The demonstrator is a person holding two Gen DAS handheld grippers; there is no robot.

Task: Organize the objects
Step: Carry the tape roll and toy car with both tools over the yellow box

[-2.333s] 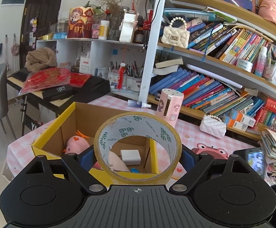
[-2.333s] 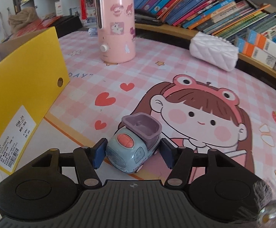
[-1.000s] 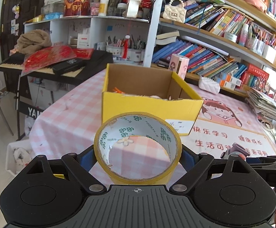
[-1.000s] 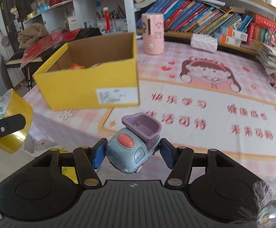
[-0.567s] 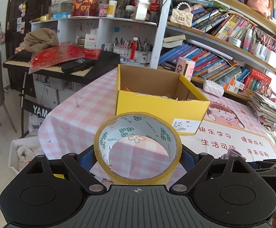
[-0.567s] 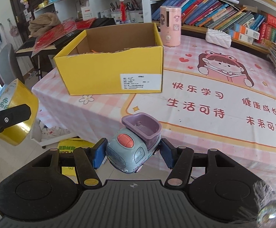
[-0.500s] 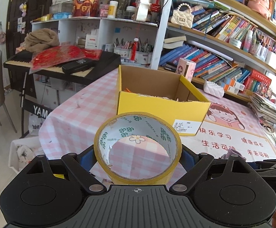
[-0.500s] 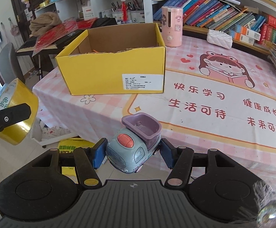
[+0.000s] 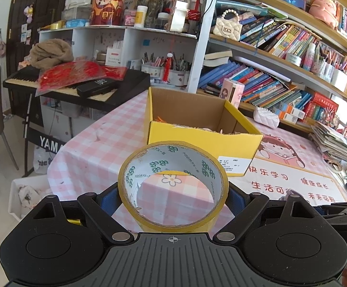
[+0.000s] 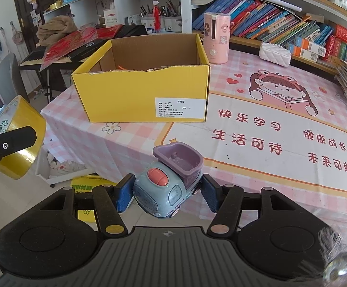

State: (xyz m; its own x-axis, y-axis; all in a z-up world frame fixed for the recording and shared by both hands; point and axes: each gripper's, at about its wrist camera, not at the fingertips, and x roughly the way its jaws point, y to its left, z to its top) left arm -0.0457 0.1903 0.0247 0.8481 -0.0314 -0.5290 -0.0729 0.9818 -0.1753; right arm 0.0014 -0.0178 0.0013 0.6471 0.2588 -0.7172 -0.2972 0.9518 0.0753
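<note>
The left hand-held gripper [image 9: 173, 197] clamps a roll of yellow tape [image 9: 173, 189], its hole facing the camera, axis along the fingers. The right hand-held gripper [image 10: 167, 192] pinches a toy truck [image 10: 168, 183], cab toward the camera, purple bed toward the yellow box [image 10: 144, 98] on the tabletop [image 10: 257, 129].

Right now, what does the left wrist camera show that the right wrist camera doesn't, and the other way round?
Only the left wrist view shows the left gripper head on, clamped on the roll of yellow tape with the table visible through its core.

Only the right wrist view shows the right gripper shut on the toy truck, and the whole printed label on the box front.

Both show the yellow cardboard box, the pink cup behind it and the white purse; the tape appears in both.
</note>
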